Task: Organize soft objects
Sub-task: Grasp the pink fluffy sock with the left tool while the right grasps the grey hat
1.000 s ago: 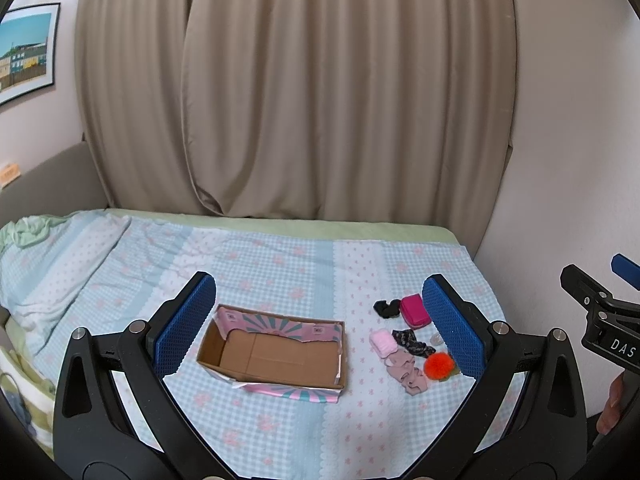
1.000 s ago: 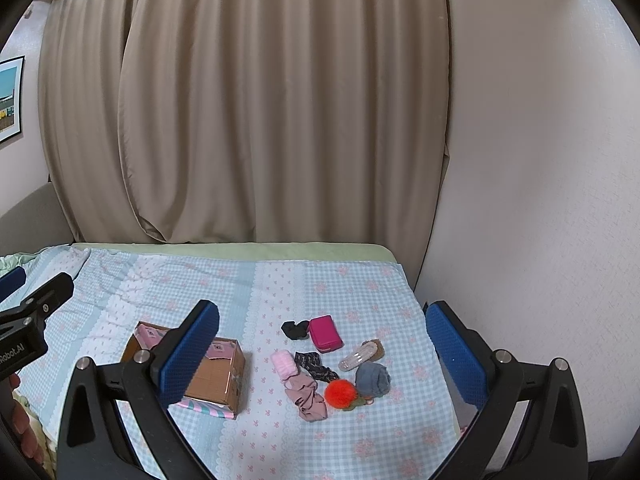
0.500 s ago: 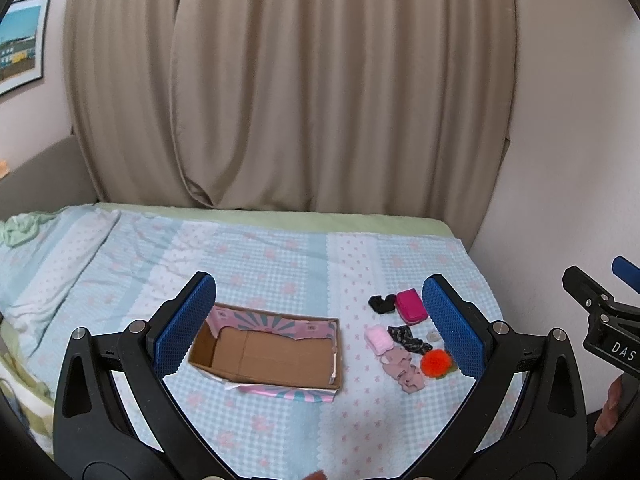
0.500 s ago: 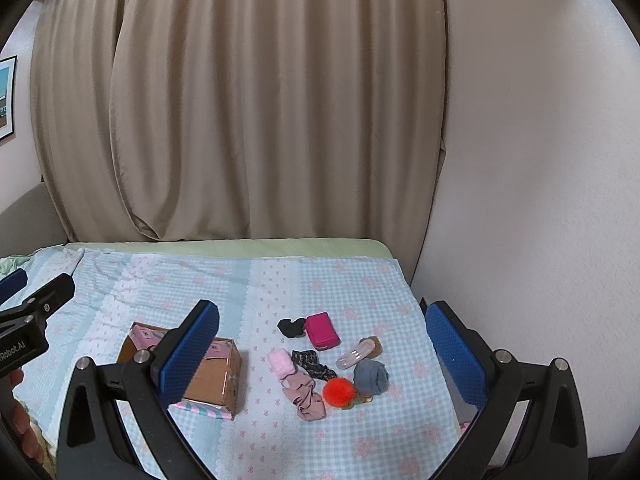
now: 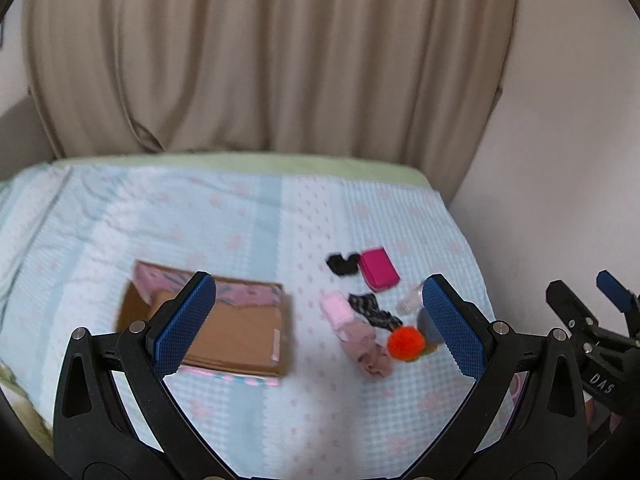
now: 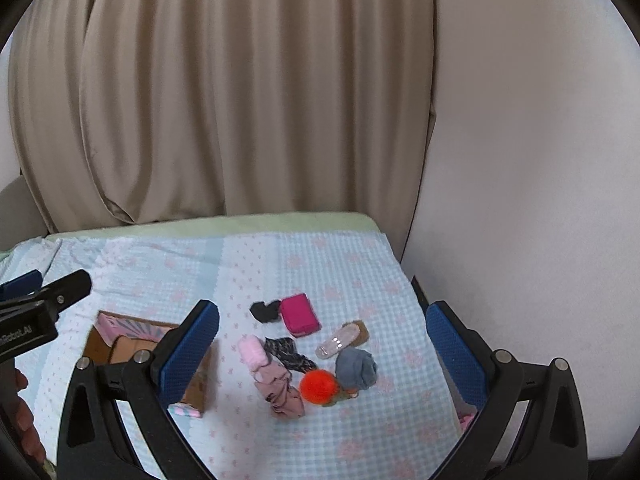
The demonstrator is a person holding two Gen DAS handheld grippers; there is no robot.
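Both tongs, the left gripper (image 5: 316, 320) and right gripper (image 6: 322, 346), hang spread wide and empty above the bed. Small soft items, including an orange pompom (image 6: 319, 386), cluster at lower centre, right of the cardboard box (image 5: 236, 334). Packed so tightly, one pinch might snag a neighbour.

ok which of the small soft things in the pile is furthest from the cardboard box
The grey bundle, at the pile's right edge beside the orange pom-pom. The other pieces, like the pale pink roll, lie closer to the cardboard box.
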